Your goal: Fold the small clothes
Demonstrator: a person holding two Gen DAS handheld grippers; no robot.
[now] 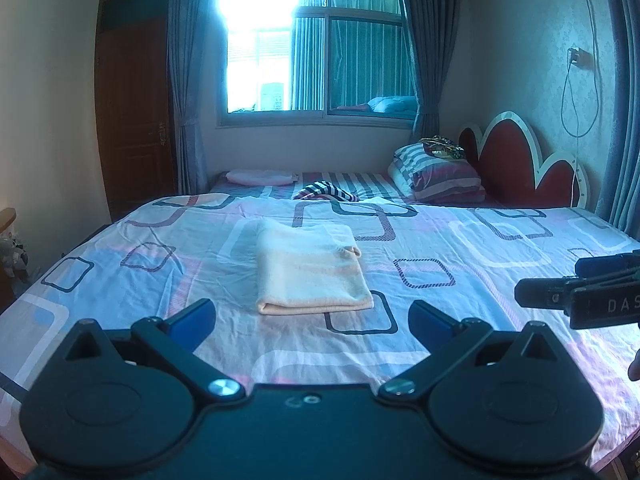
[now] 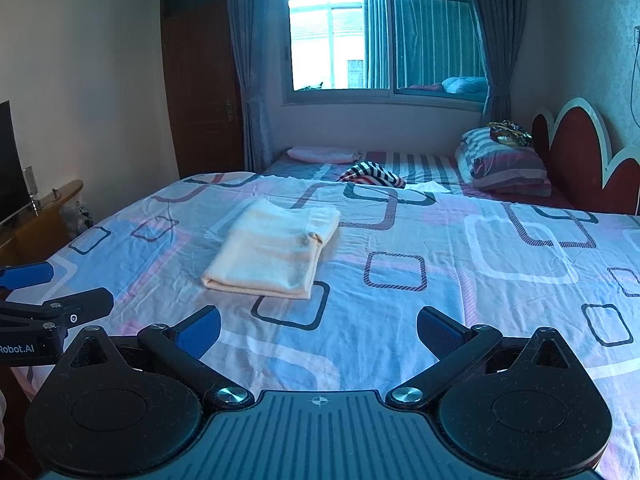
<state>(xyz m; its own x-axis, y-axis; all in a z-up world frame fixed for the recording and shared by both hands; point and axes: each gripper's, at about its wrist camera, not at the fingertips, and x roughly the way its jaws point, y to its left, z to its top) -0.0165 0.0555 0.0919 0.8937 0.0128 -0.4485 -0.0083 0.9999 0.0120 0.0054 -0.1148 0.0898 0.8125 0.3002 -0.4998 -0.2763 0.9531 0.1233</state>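
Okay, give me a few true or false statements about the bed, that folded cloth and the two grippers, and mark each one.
1. The cream cloth lies folded on the bedsheet. True.
2. The left gripper is clamped on the cloth. False: it is open and holds nothing.
3. The right gripper is open. True.
4. The striped pillows lie on top of the cloth. False: they sit far behind it, by the red headboard.

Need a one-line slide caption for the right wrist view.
Right gripper open above the patterned bedsheet, folded cream garment lying ahead, left gripper at the frame's left edge.
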